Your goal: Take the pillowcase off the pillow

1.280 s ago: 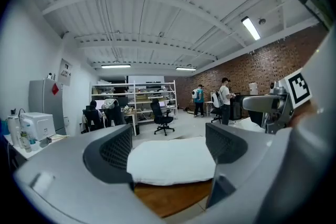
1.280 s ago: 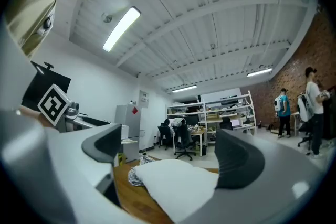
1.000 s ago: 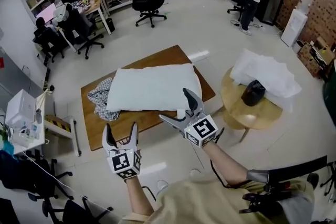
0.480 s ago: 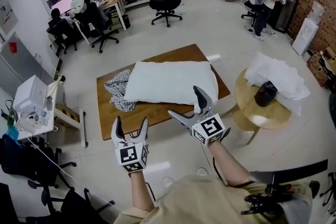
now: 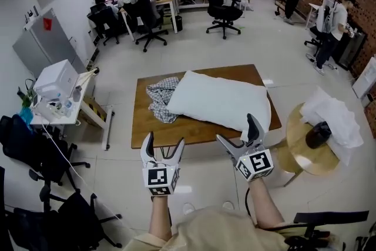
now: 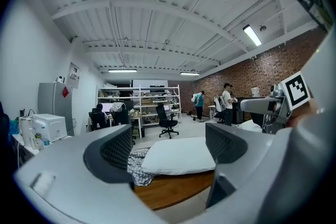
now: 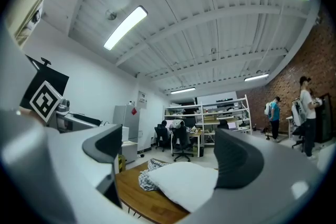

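A white pillow (image 5: pixel 218 101) lies on a low wooden table (image 5: pixel 151 127), its length running from upper left to lower right. A crumpled checked cloth (image 5: pixel 161 98) lies against its left end. Both grippers hover in front of the table's near edge, apart from everything. My left gripper (image 5: pixel 163 147) stands open and empty, below the table's left half. My right gripper (image 5: pixel 239 132) is open too, just short of the pillow's near right corner. The pillow (image 6: pixel 178 155) shows between the left jaws, far off. It shows again as the pillow (image 7: pixel 184 181) between the right jaws.
A round wooden side table (image 5: pixel 296 139) at the right carries white bedding (image 5: pixel 336 120) and a dark bag (image 5: pixel 318 134). Office chairs (image 5: pixel 221 3) and desks stand beyond. A white machine (image 5: pixel 54 80) sits on a stand at left. Two people (image 5: pixel 332 26) stand at far right.
The head view has swung so the table and pillow sit further right and higher. Both grippers have dropped lower in the picture and stayed open.
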`<state>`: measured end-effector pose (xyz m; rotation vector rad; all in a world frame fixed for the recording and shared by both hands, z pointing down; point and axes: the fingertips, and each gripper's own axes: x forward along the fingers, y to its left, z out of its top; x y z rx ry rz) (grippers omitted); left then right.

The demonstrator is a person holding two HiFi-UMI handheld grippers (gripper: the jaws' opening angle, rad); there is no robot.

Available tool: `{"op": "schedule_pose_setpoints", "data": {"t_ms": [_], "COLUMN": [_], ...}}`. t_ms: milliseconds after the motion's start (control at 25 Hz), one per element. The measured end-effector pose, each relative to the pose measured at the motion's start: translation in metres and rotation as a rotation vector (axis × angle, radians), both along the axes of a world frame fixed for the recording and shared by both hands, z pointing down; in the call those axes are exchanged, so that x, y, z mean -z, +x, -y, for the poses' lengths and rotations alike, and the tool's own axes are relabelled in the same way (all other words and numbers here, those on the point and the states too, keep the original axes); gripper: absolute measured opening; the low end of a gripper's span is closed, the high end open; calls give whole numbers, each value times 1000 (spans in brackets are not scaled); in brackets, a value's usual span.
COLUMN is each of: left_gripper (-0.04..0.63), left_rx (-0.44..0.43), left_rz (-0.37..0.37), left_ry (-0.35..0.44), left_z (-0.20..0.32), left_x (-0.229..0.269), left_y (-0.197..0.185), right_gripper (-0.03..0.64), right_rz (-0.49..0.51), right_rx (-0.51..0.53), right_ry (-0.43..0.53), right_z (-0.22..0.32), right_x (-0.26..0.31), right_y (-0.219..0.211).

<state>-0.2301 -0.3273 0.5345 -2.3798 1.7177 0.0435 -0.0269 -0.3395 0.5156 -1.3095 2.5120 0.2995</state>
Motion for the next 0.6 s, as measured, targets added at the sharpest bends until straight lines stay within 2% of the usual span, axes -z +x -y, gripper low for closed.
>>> {"op": "schedule_pose_setpoints", "data": {"t_ms": [360,600], "left_gripper": [439,439], "left_rx": [44,22], "left_rz": [12,-28], "left_ry": [-40,-59], "left_z": [-5,-10], "left_x": [-26,-34], "left_y": [-12,-15], "right_gripper": [532,529], "right_rz": [-11,-41], "right_rx": [-49,-16], "right_ry": [-68,-63], "right_z": [12,8], "right_x": [-23,-32], "right_y": [8,-18]}}
